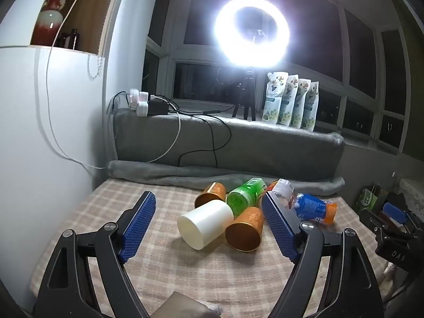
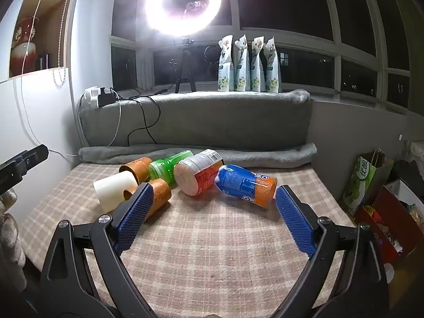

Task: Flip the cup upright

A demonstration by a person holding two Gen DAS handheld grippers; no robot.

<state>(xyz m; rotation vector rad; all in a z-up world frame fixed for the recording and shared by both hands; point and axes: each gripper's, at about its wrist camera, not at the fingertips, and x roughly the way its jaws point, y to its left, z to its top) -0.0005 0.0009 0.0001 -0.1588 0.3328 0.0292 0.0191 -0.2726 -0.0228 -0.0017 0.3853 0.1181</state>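
Several cups lie on their sides in a cluster on the checked cloth (image 1: 164,278). In the left wrist view a white cup (image 1: 205,224) lies nearest, with an orange cup (image 1: 245,229) to its right, another orange cup (image 1: 211,194) behind, a green cup (image 1: 245,192) and a blue-orange cup (image 1: 315,208). My left gripper (image 1: 209,202) is open and empty, just short of the white cup. In the right wrist view the white cup (image 2: 114,189), orange cup (image 2: 159,193), green cup (image 2: 169,167), a red-labelled cup (image 2: 197,176) and blue-orange cup (image 2: 246,185) show. My right gripper (image 2: 213,194) is open and empty before them.
A grey padded ledge (image 1: 238,137) with a rolled blanket (image 2: 198,153) bounds the back. On it stand a ring light (image 1: 251,34) on a tripod, several pouches (image 1: 291,100) and a power strip (image 1: 148,103) with cables. A white wall (image 1: 39,132) is left; bags and boxes (image 2: 371,185) are right.
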